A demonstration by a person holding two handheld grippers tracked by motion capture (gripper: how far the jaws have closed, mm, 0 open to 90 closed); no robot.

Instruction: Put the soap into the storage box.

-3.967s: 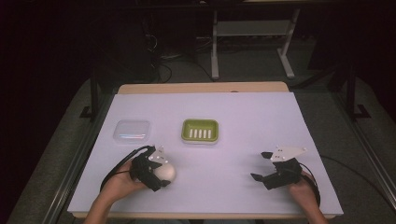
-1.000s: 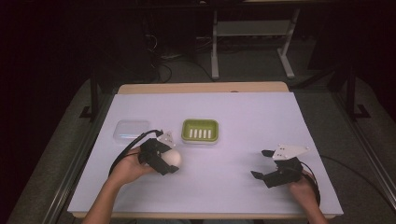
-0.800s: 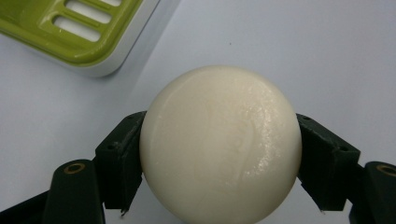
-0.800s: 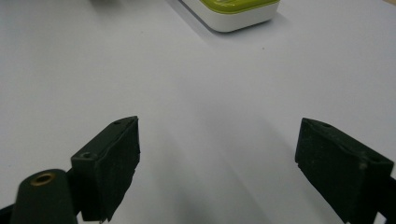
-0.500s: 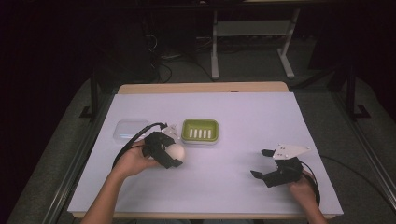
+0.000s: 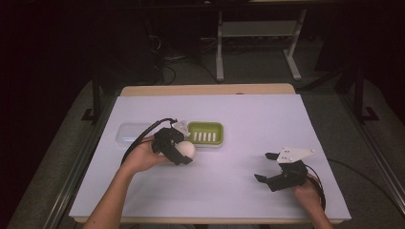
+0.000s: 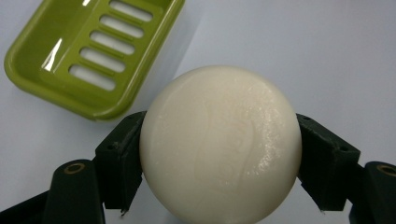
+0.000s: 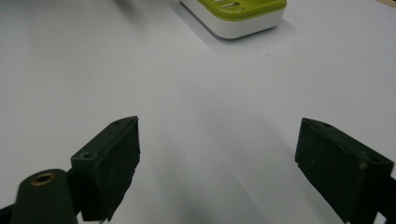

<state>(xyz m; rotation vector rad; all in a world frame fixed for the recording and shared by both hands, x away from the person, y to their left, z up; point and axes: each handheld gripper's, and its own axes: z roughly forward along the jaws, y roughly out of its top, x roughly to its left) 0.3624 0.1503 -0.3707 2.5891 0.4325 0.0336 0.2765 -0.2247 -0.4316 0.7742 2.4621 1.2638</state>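
- Pale lilac table (image 6: 229, 200) is what I work on, and dark floor goes around it on all sides; behind its far edge I see a light metal frame (image 6: 258, 43) and some cables on the ground.
- Nearest to me, at the right, my right gripper (image 6: 270, 168) sits low over the table near the front edge, with its grey three-cornered plate on top. Its jaws stand wide apart and hold nothing; in the right gripper view I see bare table between the two black pads (image 8: 109, 163).
- A little farther, at the left of the middle, my left gripper (image 6: 184, 150) is closed on the soap (image 6: 184, 150), a round cream-white bar. In the left gripper view the soap (image 7: 220, 147) sits between both pads, one pad pressing on each side, and its surface looks a bit glossy.
- From the high view I cannot tell if the soap is lifted from the table or touches it.
- Just beyond the soap is the soap dish (image 6: 206, 133), green with a row of slots in its bottom. In the left gripper view the soap dish (image 7: 56, 79) lies to the upper left of the soap, near it but apart. The right gripper view shows that the green part sits on a white base.
- Left of the dish, partly behind my left hand (image 6: 143, 155), lies a clear lid (image 6: 128, 132), flat on the table.
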